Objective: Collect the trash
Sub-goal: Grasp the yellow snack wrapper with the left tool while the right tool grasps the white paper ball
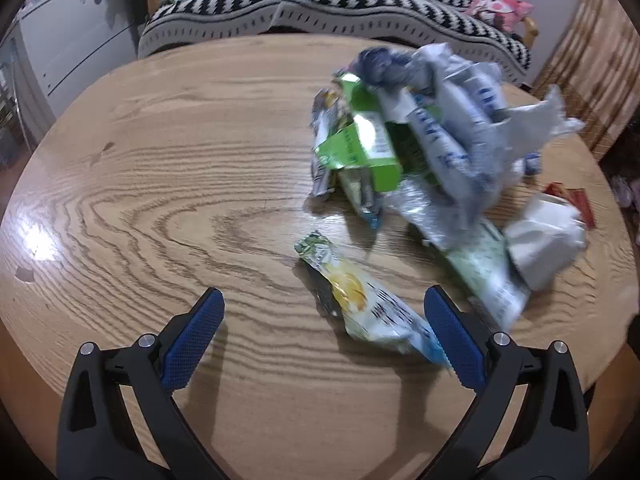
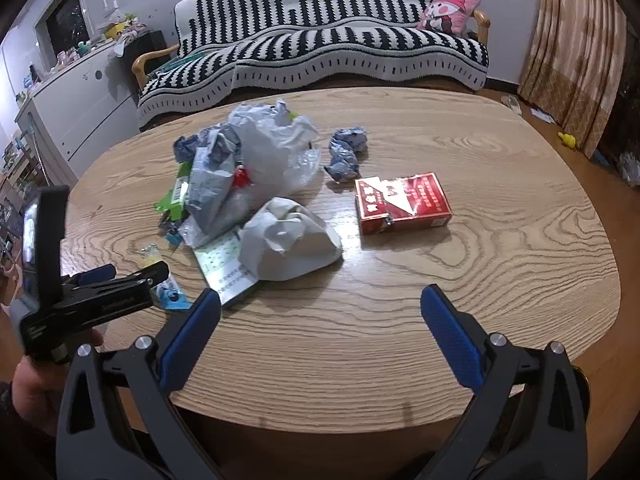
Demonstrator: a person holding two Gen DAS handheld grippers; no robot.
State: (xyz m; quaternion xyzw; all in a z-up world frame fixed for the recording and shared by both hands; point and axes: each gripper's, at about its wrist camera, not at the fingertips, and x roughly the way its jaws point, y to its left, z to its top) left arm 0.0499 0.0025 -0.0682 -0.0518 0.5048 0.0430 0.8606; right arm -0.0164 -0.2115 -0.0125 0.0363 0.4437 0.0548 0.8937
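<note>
So the trash pile (image 2: 244, 168) is sitting on the far left part of the wooden desk (image 2: 500, 248), mostly crumpled grey-white plastic bags with a green carton (image 1: 360, 148) poking out of it. A yellow and white snack wrapper (image 1: 360, 300) is lying apart from the heap on the near side, and the left claw (image 1: 324, 316) is hovering just over it, spread wide with nothing in it, the wrapper's near end touching or nearly touching the right-hand blue pad. A crumpled white bag (image 2: 292, 240) is resting at the front of the pile, partly over a flat green-printed packet (image 2: 226, 270). Off to the right of the heap, a balled-up blue-grey wrapper (image 2: 346, 152) is sitting by itself, and just in front of that a red cigarette pack (image 2: 402, 202) is lying flat. The right claw (image 2: 320, 312) is hanging over the near edge of the desk, also released and holding nothing, well short of the red pack. Behind the desk there's a sofa with a black and white throw (image 2: 312, 40) and a pink plush cushion (image 2: 450, 12) at its right end. The left-wrist view is pretty motion-blurred, so the print on the wrappers isn't readable.
</note>
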